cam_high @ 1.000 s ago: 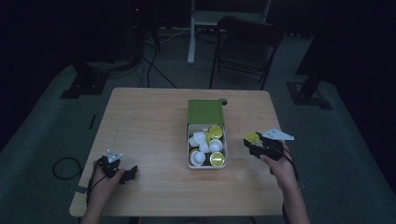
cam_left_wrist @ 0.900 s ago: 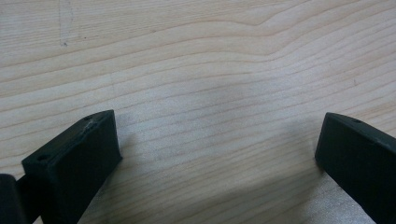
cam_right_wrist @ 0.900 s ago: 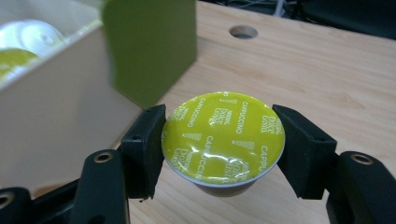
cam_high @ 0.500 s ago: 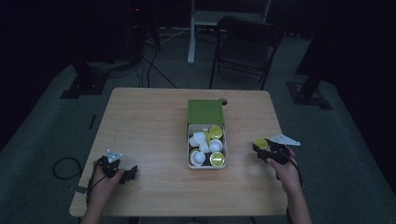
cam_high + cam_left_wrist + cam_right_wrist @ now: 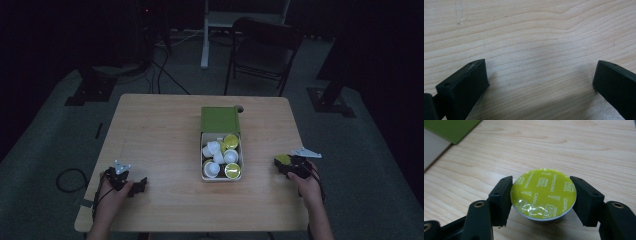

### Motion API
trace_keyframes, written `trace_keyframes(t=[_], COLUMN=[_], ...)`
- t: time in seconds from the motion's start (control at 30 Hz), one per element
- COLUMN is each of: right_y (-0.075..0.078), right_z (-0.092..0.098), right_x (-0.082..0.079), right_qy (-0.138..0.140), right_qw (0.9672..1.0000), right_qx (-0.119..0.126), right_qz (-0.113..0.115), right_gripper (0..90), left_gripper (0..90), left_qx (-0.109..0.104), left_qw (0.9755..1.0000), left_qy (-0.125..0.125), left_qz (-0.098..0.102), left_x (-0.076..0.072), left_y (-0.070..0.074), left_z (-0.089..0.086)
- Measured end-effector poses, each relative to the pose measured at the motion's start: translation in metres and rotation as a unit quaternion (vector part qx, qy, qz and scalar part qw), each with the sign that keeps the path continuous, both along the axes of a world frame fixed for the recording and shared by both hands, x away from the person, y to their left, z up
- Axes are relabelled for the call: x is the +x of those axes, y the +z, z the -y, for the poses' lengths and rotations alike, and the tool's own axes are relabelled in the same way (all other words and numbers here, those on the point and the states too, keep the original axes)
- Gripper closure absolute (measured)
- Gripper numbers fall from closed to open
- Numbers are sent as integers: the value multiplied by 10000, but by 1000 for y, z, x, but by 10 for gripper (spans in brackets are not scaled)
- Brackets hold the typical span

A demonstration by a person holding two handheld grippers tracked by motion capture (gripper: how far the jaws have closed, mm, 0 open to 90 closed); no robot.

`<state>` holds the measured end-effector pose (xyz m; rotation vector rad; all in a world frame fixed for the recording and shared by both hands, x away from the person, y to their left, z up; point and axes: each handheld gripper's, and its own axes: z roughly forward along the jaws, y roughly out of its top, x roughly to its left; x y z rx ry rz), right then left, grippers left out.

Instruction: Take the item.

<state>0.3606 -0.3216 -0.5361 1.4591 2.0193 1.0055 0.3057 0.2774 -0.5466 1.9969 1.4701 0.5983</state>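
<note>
Gently lower the cappuccino capsule [image 5: 543,194] clamped foil-up in the right gripper [image 5: 543,195] onto the table [image 5: 574,147] beneath, keeping it level before releasing

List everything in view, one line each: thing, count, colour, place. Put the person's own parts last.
table: 1, light wood, centre of the high view.
box: 1, green lid open, white tray, middle of the table.
capsules in the box: about six or seven, white bodies, some with yellow-green foil tops; exact count hard to tell.
held capsule: 1, yellow-green foil top printed CAPPUCCINO, between the right tongs, right of the box.
folding chair: 1, dark, beyond the table.
cables: several, dark, on the floor behind and left of the table.
left tongs: 1, black, jaws apart over bare wood at the near left.
right tongs: 1, black, clamped on the held capsule.
</note>
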Motion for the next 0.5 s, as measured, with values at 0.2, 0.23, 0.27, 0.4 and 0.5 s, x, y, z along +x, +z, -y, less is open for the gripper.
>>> trace_keyframes(t=[0.2,0.23,0.27,0.4,0.5], right_y=[-2,-2,-3,-1,1], right_z=[3,3,3,5,6], right_x=[1,1,1,2,2], right_qy=[-79,-94,-114,-123,-119], right_qw=[9999,9999,9999,9998,9998], right_qx=[84,66,64,129,101], right_qz=[-16,-1,6,67,132], right_gripper=[375,374,374,364,295], left_gripper=[0,0,0,0,0], left_qx=[-1,-3,-6,-2,-1], left_qw=[10000,10000,10000,10000,10000], left_qy=[0,-1,4,0,-1], left_qz=[2,3,5,2,2], left_x=[0,0,0,0,0], left_y=[0,0,0,0,0], left_z=[0,0,0,0,0])
